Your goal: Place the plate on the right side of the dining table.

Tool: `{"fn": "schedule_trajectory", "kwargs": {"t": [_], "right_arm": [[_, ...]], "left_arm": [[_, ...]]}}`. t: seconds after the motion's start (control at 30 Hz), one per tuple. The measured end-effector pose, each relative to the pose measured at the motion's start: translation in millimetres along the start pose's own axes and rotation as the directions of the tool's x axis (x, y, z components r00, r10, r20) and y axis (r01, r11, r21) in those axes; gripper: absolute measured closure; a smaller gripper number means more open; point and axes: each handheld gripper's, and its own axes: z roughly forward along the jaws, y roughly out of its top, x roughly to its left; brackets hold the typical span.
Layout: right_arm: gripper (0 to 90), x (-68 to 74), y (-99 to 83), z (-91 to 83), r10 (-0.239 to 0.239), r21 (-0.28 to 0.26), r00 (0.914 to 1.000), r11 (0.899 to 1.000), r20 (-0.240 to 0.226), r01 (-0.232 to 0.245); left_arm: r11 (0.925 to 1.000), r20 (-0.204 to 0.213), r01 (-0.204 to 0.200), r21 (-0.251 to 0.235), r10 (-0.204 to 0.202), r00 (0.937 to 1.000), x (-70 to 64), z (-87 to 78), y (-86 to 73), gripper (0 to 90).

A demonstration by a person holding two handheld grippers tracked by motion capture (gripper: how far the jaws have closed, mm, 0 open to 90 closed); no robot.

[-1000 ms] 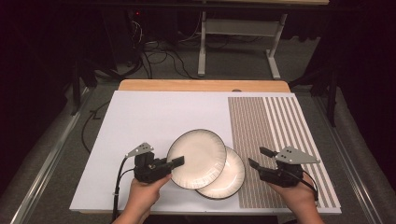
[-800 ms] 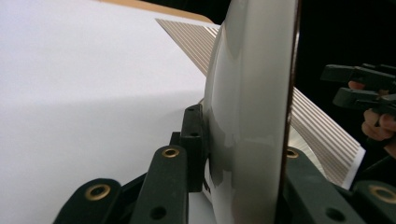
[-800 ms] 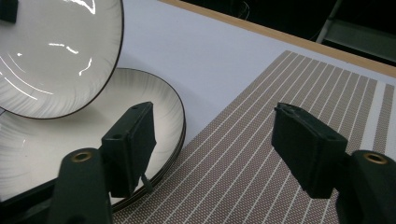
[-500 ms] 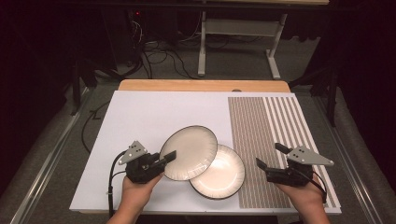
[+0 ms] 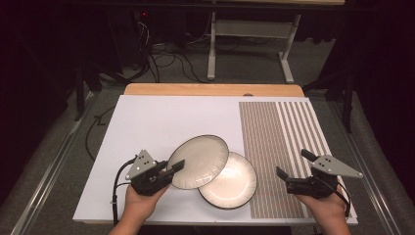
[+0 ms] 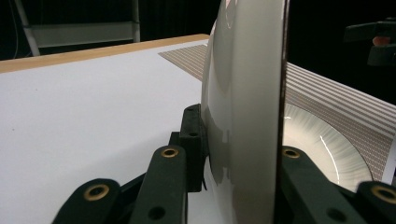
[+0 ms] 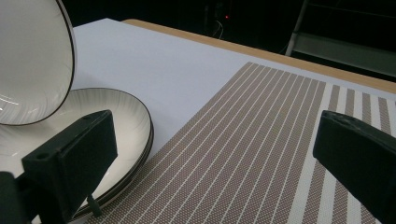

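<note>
A white plate with a thin dark rim (image 5: 198,161) is tilted up above the white table, and my left gripper (image 5: 169,172) is shut on its left edge. In the left gripper view this plate (image 6: 243,93) stands edge-on between the two jaws. A second matching plate (image 5: 231,182) lies flat on the table, partly under the lifted one, next to the striped mat (image 5: 284,147). My right gripper (image 5: 294,164) hovers open over the mat, well right of both plates, with nothing between its jaws. The right gripper view shows the lifted plate (image 7: 32,60) above the flat plate (image 7: 112,121).
The white board (image 5: 161,122) covers the table's left and middle, with a wooden edge (image 5: 210,89) at the far side. Beyond the table are cables and a metal stand (image 5: 249,34) on the dark floor.
My left gripper has carried the upper plate leftward, uncovering more of the flat plate. My right gripper has drawn away to the right, out over the striped mat.
</note>
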Motion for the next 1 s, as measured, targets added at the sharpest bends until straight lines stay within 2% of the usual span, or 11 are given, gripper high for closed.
{"fn": "schedule_trajectory", "kwargs": {"t": [0.23,0.43,0.5,0.6,0.67,0.7,0.73,1.0], "right_arm": [[0.5,-0.2,-0.2,-1.3,0.004,-0.003,1.0,1.0,0.003,-0.004],[0.8,1.6,1.2,0.3,0.011,0.019,0.9999,1.0,-0.003,-0.011],[0.9,3.5,2.5,2.1,-0.003,0.011,0.9999,1.0,-0.01,0.003],[1.5,9.5,4.3,5.9,-0.016,0.004,0.9995,1.0,-0.027,0.016],[2.1,14.6,6.5,10.1,-0.015,-0.001,0.9986,1.0,-0.05,0.015],[2.4,21.6,9.1,15.0,-0.026,-0.003,0.997,1.0,-0.072,0.026],[2.4,21.6,9.1,15.0,-0.026,-0.003,0.997,1.0,-0.072,0.026],[3.2,45.6,14.9,31.5,-0.057,0.023,0.9908,0.998,-0.123,0.06]], "left_arm": [[0.9992,0.004,-0.038,0.007,0.038,0.9993,-2.2,-1.4,1.5,74.3],[0.999,0.006,-0.042,0.015,0.042,0.9991,-1.3,-1.9,1.9,74.3],[0.9989,0.007,-0.044,0.015,0.044,0.999,-1.2,-1.9,2.0,74.2],[0.999,0.01,-0.041,0.019,0.041,0.9991,-0.1,-1.7,2.2,74.2],[0.999,0.011,-0.039,0.02,0.039,0.9992,0.3,-1.6,2.2,74.2],[0.999,0.011,-0.039,0.019,0.039,0.9992,0.4,-1.8,1.9,74.2],[0.999,0.011,-0.039,0.019,0.039,0.9992,0.4,-1.8,1.9,74.2],[0.9989,0.012,-0.044,0.018,0.043,0.999,0.0,-2.1,2.0,74.3]]}}
